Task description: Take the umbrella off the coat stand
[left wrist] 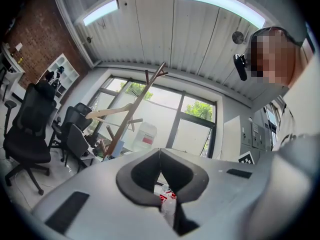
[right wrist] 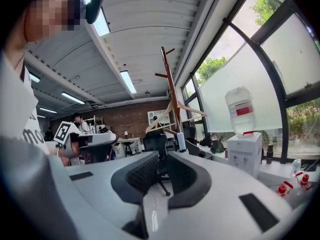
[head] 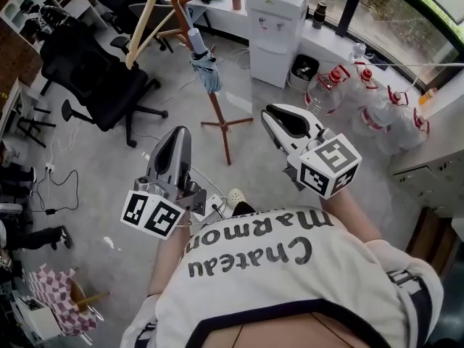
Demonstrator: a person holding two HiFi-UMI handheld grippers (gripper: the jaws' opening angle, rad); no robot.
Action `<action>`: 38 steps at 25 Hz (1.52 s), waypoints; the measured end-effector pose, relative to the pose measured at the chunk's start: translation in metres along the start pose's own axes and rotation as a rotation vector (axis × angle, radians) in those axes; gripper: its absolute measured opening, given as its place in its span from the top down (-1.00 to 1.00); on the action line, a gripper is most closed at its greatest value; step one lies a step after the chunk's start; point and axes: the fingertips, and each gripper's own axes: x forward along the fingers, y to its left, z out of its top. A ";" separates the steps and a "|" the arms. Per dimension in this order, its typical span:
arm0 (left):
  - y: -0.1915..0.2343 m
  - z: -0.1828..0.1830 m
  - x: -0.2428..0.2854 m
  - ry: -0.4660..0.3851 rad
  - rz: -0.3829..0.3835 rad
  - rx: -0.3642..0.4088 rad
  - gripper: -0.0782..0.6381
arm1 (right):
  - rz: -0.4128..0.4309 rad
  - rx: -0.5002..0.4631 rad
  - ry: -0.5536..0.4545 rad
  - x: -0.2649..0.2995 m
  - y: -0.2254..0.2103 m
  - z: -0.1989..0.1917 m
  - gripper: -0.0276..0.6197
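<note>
A folded blue-grey umbrella with a pale handle hangs on the wooden coat stand at the top middle of the head view. Both grippers are held in front of me, short of the stand and apart from it. My left gripper is lower left of the umbrella, its jaws shut and empty. To the right of the stand's feet, my right gripper is also shut and empty. In the right gripper view the stand rises beyond the jaws, with the umbrella's pale handle on it. The left gripper view shows the stand to the left.
A black office chair stands left of the stand. A white water dispenser, a bin and several large water bottles line the right. A wooden hanger hangs on the stand. Cables and a power strip lie near my feet.
</note>
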 end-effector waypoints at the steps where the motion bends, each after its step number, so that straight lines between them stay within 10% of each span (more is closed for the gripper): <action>1: 0.009 0.004 0.007 -0.001 0.002 -0.001 0.72 | 0.007 0.002 -0.001 0.011 -0.004 0.003 0.77; 21: 0.179 0.088 0.054 -0.070 0.073 0.056 0.71 | -0.007 -0.044 0.023 0.200 -0.044 0.031 0.42; 38: 0.239 0.090 0.027 -0.079 0.216 0.048 0.71 | -0.005 0.009 0.040 0.270 -0.071 0.023 0.17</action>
